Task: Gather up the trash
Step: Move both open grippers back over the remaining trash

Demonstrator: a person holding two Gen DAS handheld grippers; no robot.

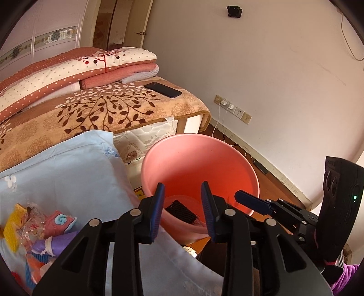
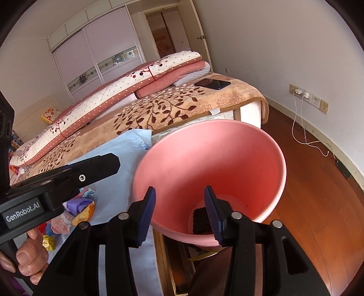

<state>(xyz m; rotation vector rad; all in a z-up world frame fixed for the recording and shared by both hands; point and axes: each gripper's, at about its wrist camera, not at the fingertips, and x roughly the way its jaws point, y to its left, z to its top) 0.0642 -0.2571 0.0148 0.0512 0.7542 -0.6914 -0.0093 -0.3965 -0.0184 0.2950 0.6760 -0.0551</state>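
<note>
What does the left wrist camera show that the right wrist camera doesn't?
Only the left wrist view shows the dark box on the wall and the right gripper from the side. Only the right wrist view shows the hand holding the left gripper's handle and the yellow pillow. Both show the pink bin with a black ridged piece at its bottom, the phone on the bed, and wrappers on the blue cloth.

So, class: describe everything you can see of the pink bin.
The pink bin is a round, smooth container, plastic by its look, widening to an open rim. It stands upright on the floor beside the bed, its near rim by the blue cloth. Inside lies one dark ridged item; otherwise it looks empty. Neither gripper touches it.
</note>
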